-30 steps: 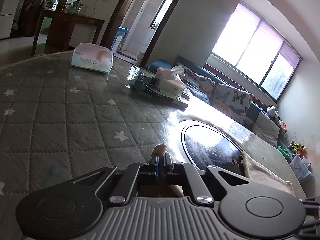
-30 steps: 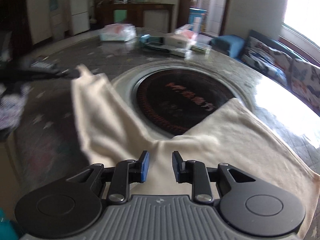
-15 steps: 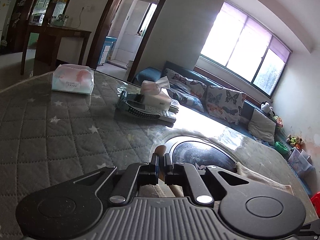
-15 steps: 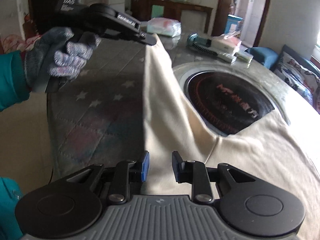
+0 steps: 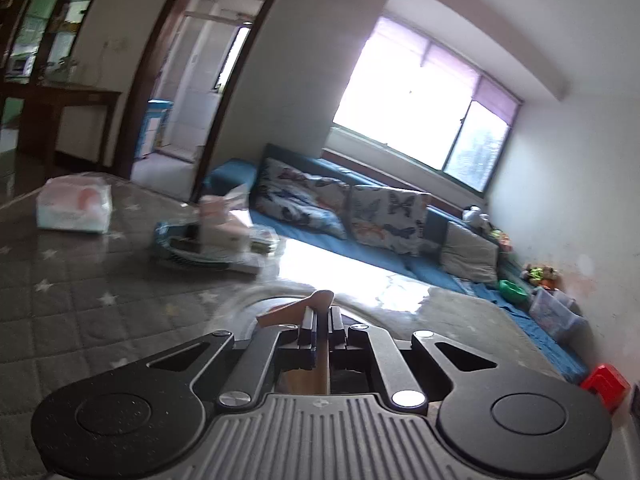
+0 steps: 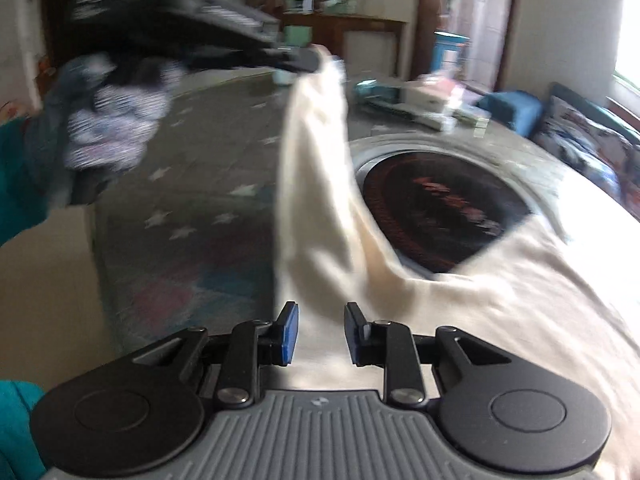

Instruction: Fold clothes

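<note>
A cream garment (image 6: 500,300) lies on the round table, partly over the dark stove inset (image 6: 440,204). One corner of it is lifted high, and a strip of cloth (image 6: 316,184) hangs from that corner. My left gripper (image 5: 323,322) is shut on that corner; a tip of cream cloth (image 5: 320,300) pokes out between its fingers. In the right wrist view the left gripper (image 6: 304,60) appears raised at upper left, held by a gloved hand (image 6: 108,128). My right gripper (image 6: 320,330) is open, low over the garment's near edge, with nothing between its fingers.
A grey quilted star-print cover (image 5: 80,280) tops the table. At the far side sit a wet-wipes pack (image 5: 74,208), a tissue box (image 5: 220,224) and a flat dark device (image 5: 200,252). A blue sofa with butterfly cushions (image 5: 380,216) stands under the window behind.
The left gripper has risen and tilted, pulling the garment's corner higher so the cloth hangs as a taller strip. The right gripper stays open, near the garment's front edge.
</note>
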`<move>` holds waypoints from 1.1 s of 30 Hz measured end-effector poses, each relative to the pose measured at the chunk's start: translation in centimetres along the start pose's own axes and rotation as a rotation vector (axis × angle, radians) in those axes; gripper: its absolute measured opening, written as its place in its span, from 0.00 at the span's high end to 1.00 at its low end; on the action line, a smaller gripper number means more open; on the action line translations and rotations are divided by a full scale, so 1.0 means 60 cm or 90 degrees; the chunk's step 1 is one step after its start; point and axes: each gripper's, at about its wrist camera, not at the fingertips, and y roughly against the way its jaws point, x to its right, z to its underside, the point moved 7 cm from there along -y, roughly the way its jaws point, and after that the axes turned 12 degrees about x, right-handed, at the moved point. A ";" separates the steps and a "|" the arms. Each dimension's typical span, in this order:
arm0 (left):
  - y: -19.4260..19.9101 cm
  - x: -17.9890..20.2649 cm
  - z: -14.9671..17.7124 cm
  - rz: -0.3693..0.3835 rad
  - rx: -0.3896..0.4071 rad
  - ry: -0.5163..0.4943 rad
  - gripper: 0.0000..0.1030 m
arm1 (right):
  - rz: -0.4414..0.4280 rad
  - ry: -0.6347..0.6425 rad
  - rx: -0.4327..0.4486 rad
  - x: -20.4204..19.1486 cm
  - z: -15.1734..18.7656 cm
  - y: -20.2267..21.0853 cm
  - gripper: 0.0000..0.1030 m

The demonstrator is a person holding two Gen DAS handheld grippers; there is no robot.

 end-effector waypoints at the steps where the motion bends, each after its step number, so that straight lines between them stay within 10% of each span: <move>1: 0.002 0.016 -0.001 0.014 0.001 -0.004 0.95 | 0.021 -0.006 0.001 0.014 0.002 0.008 0.76; 19: 0.003 0.346 0.133 0.311 -0.094 -0.096 0.95 | 0.303 -0.204 0.033 0.257 0.108 0.191 0.76; 33: 0.009 0.351 0.259 0.351 -0.231 -0.141 0.79 | 0.331 -0.274 0.050 0.292 0.141 0.241 0.76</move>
